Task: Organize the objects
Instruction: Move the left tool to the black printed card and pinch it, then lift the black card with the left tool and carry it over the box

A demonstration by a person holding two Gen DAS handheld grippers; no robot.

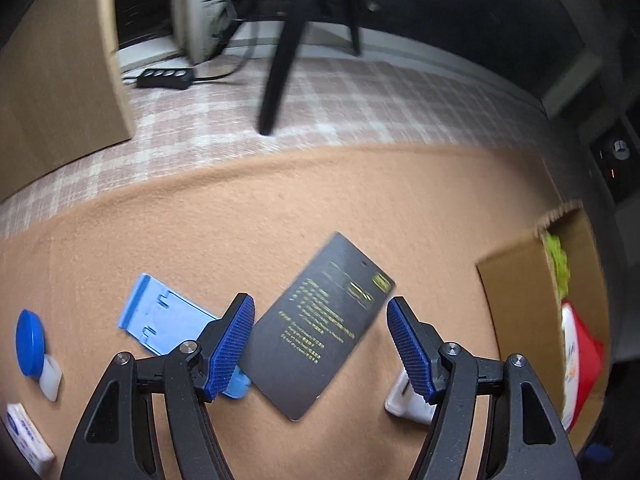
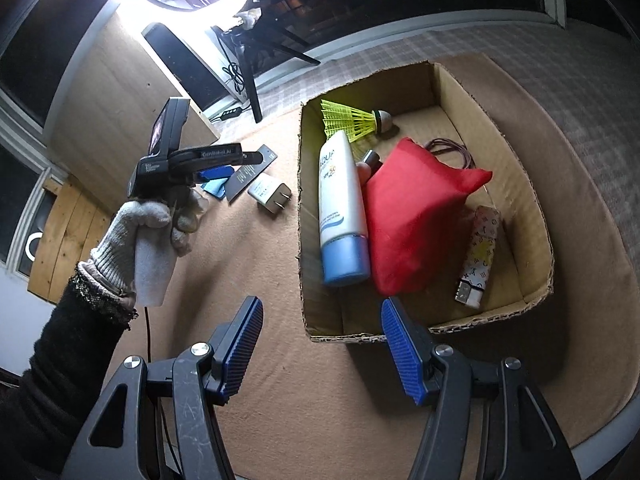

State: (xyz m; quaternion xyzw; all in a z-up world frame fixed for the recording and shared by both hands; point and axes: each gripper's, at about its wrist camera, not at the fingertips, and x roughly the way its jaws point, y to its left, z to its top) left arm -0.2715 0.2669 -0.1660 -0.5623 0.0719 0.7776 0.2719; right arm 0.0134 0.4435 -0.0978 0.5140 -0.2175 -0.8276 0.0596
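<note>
The left gripper (image 1: 320, 344) hangs spread above the dark card (image 1: 316, 332), which lies flat on the tan mat (image 1: 280, 216) between a blue stand (image 1: 160, 316) and a white plug (image 1: 408, 400). The right gripper (image 2: 322, 350) is spread and empty at the near edge of the cardboard box (image 2: 496, 136), which holds a sunscreen tube (image 2: 340, 208) and red pouch (image 2: 412, 216).

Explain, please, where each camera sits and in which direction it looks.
Left wrist: on the left tongs, looking steeply down at the black card on the brown mat; only its open fingers show.
Right wrist: on the right tongs, looking down at the cardboard box; a gloved hand shows.
Shared: card, box, white plug.
</note>
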